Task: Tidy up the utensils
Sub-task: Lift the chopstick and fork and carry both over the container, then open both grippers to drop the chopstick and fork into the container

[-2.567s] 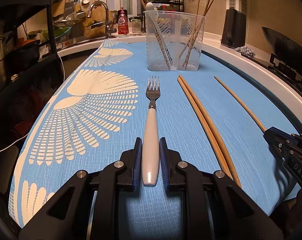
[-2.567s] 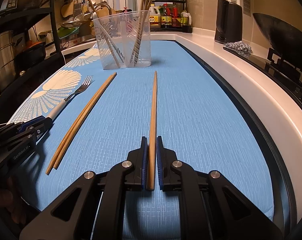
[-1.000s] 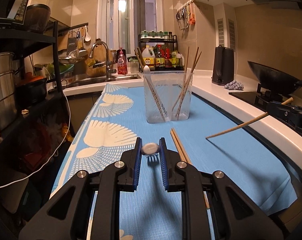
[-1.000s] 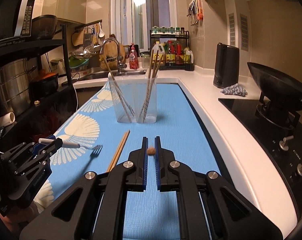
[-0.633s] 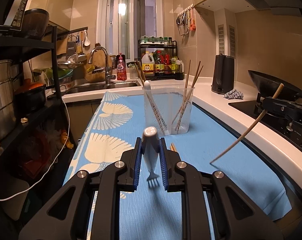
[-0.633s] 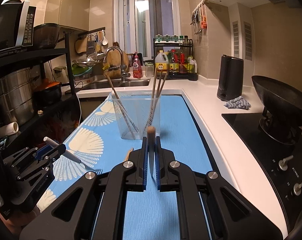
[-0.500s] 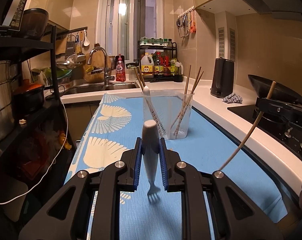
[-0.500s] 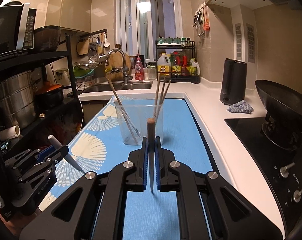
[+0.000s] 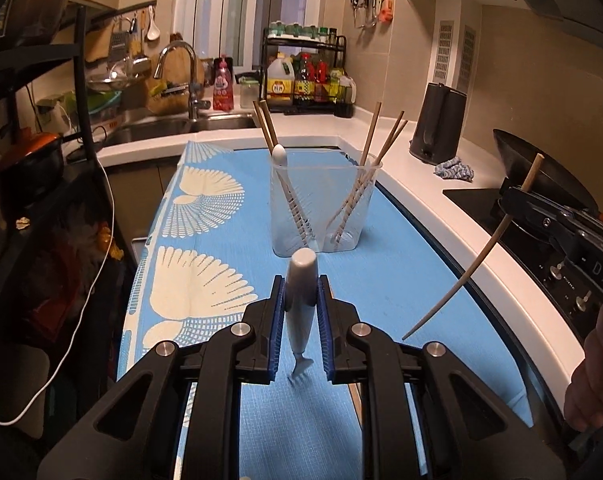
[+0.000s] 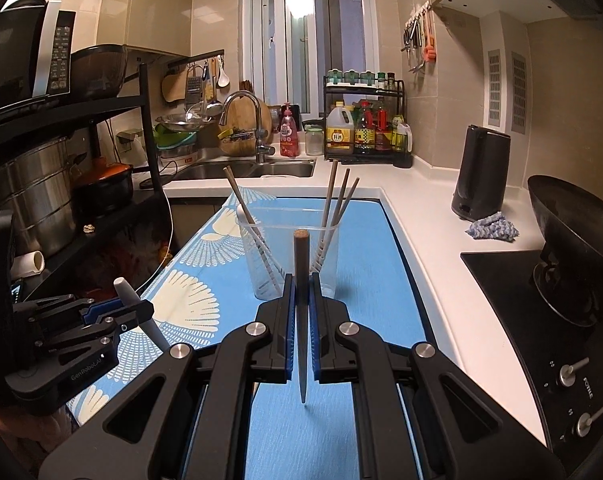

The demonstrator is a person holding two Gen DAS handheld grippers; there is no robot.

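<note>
While the left gripper (image 9: 299, 316) pinches the fork (image 9: 300, 304) by its smooth, slippery handle at lower centre, the right gripper (image 10: 301, 332) clamps a light, stiff chopstick (image 10: 301, 304).

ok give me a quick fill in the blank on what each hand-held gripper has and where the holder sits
1. The left hand-held gripper is shut on a white-handled ____ with its tines hanging down.
2. The right hand-held gripper is shut on a single wooden ____.
3. The clear utensil holder stands on the ____ patterned cloth.

Missing words: fork; chopstick; blue
</note>
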